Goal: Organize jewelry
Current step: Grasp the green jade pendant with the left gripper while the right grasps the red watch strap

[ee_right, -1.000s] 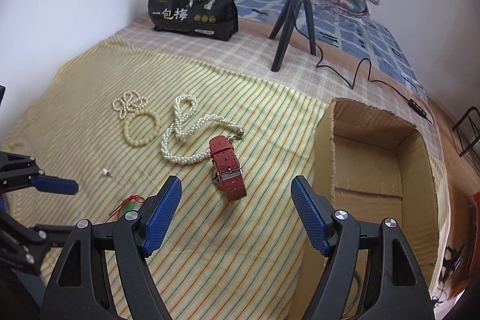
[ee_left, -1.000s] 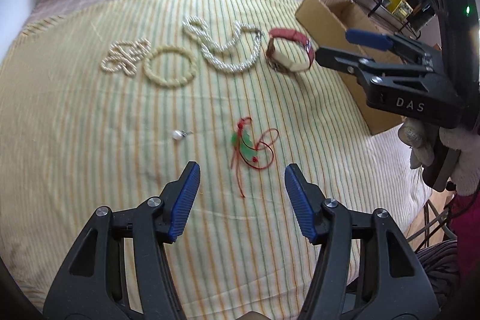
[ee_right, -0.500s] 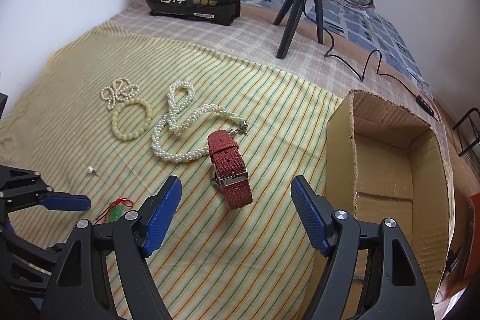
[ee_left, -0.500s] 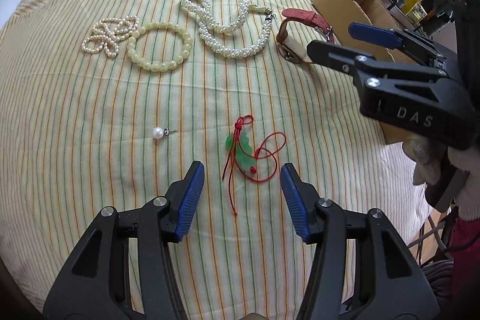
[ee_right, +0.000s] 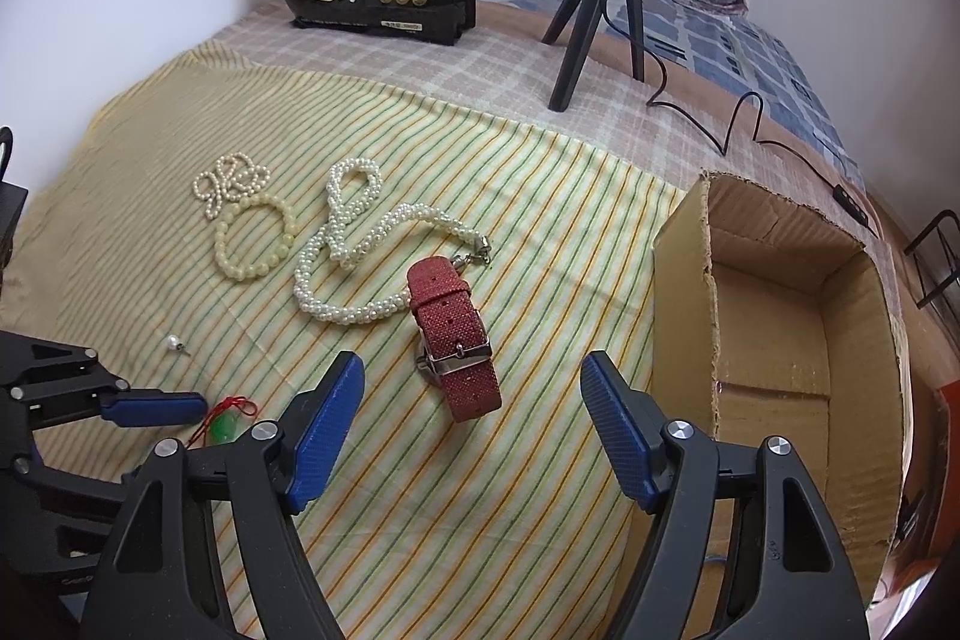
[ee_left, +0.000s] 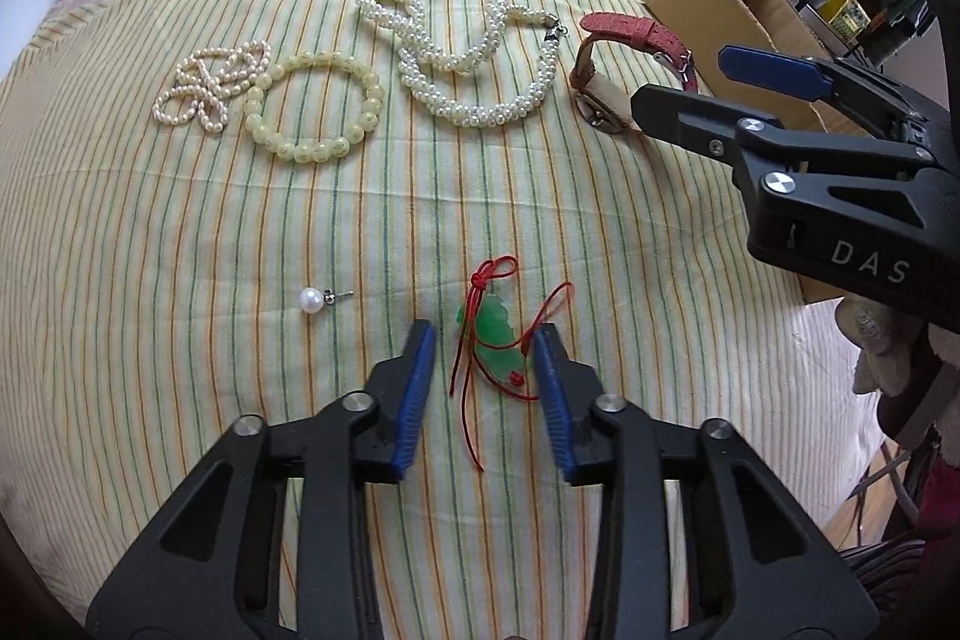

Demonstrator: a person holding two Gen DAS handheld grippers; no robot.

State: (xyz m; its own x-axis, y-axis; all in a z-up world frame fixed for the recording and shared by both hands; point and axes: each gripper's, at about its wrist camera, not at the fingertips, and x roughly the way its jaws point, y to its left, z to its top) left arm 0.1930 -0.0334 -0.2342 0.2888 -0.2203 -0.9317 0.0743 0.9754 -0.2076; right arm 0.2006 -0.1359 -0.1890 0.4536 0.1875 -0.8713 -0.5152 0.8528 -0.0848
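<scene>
Straddling the jade pendant (ee_left: 497, 340), left hand-held gripper (ee_left: 485, 376) gapes narrowly.

Bare striped cloth (ee_right: 540, 460) lies between the watch (ee_right: 454, 334) and the cardboard box (ee_right: 684, 316) wall

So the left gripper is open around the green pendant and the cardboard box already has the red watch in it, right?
Not quite. The red watch lies on the striped cloth beside the empty cardboard box, as the right wrist view shows. The left gripper is open around the green pendant.
</scene>
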